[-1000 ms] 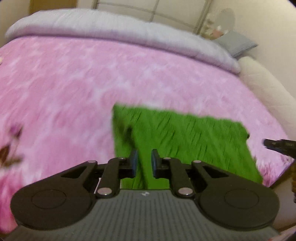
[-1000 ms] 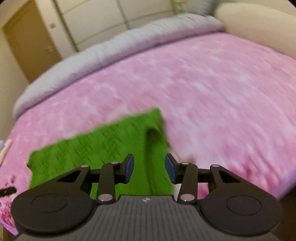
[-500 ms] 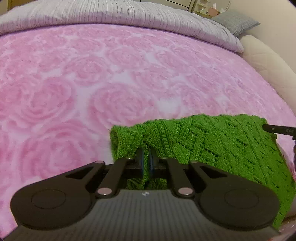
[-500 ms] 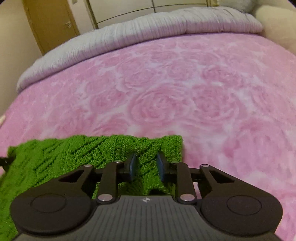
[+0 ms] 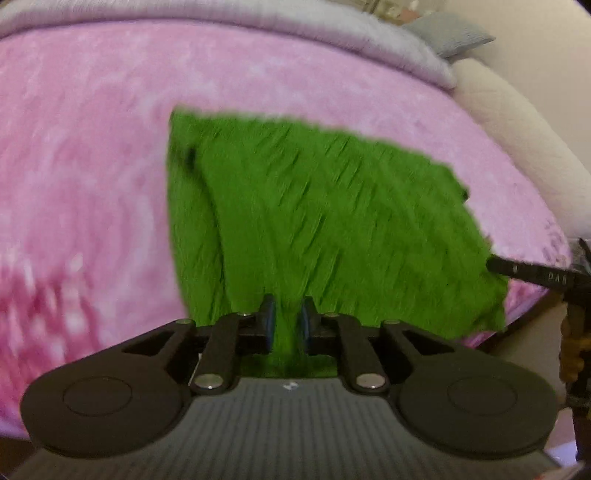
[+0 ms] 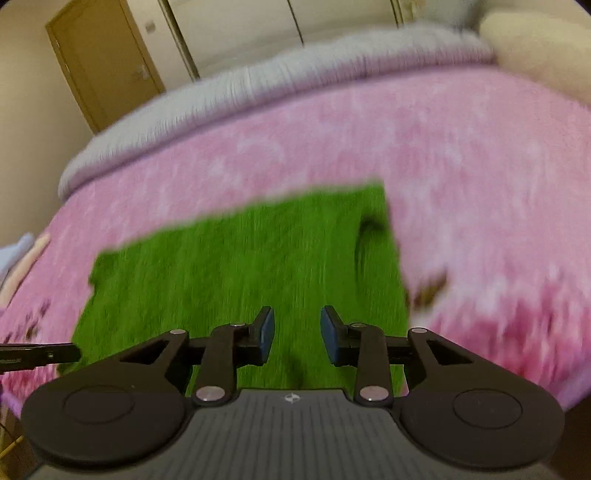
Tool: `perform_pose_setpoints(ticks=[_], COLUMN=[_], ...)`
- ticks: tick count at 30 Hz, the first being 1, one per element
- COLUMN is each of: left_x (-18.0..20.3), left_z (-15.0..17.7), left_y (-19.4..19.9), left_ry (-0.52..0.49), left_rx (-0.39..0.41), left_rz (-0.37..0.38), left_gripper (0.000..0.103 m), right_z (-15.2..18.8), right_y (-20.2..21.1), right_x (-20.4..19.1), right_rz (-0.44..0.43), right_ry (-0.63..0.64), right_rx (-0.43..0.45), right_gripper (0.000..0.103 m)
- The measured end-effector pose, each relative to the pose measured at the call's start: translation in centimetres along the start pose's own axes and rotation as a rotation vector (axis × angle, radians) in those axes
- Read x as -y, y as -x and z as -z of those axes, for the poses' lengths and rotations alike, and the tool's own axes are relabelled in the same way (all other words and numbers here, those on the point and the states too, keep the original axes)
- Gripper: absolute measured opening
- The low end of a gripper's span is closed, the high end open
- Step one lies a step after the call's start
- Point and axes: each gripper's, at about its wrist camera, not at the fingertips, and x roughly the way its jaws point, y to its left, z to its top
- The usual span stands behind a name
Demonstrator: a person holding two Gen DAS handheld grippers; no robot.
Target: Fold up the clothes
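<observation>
A green knitted garment (image 5: pixel 325 221) lies folded flat in a rectangle on the pink rose-patterned bedspread (image 5: pixel 81 166), near the bed's front edge. It also shows in the right wrist view (image 6: pixel 243 266). My left gripper (image 5: pixel 287 319) is open, above the garment's near edge, with nothing between its fingers. My right gripper (image 6: pixel 297 330) is open and empty, above the near edge on the other side. The tip of my right gripper shows at the right of the left wrist view (image 5: pixel 532 275). Both views are motion-blurred.
A grey duvet (image 5: pixel 258 33) lies rolled along the far side of the bed. A cream padded bolster (image 5: pixel 517 136) runs along the right side. A wooden door (image 6: pixel 103 62) and a wardrobe stand behind the bed. A grey pillow (image 5: pixel 450 37) lies at the far right.
Half a second ago both grippers were pinched on the garment's far edge. Now both are open and have pulled back toward the front of the bed. The garment lies folded.
</observation>
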Motion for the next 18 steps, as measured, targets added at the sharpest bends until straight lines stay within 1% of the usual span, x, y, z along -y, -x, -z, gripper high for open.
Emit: perform_pose_setpoints(ticks=[1,2,4,5,7,9,11,14,16,18], left_x=[0.3,0.7,1.6,2.0,2.7,3.4,4.0,4.9,5.8,6.8], left_z=[0.2,0.0,-0.4,-0.5,-0.5,-0.5,-0.6,-0.9,-1.1,-1.1], left_y=[0.2,0.5,1.2,1.6,2.5,3.7,4.8,6.3,7.0,7.6], left_ry=[0.000,0.001,0.003,-0.003,-0.020,-0.031,-0.044,-0.064,-0.087,-0.113], left_rx=[0.009,0.010,0.014,0.021,0.040,0.058,0.079,0.108,0.113,0.120], left_rz=[-0.015,-0.033,-0.067,-0.073,-0.078,-0.070,-0.062,-0.055,-0.060,-0.059], left_gripper=[0.010,0.010,0.012,0.014,0.017,0.017,0.018,0.019,0.020,0.021], right_z=[0.8,1.3,1.2,0.9,0.4,0.3,0.2,0.3,0.5,0.6], right_y=[-0.5,-0.6,0.1,0.5,1.9,3.3,4.1,5.0,6.0,6.9], right_x=[0.3,0.5,0.2,-0.1,-1.0,-1.8,-2.5,-3.3,-4.1,-4.8], right_rz=[0.016,0.020,0.033,0.046,0.050,0.046,0.049,0.054,0.055,0.055], right_ry=[-0.005,-0.007,-0.014,-0.024,-0.032,-0.023,-0.027,-0.052,-0.063,-0.067], right_rx=[-0.025,-0.022,-0.022,-0.025,0.012,0.059,0.074,0.069,0.076,0.086], right_gripper=[0.029,0.029,0.030,0.032,0.047,0.056,0.057,0.063,0.073,0.077])
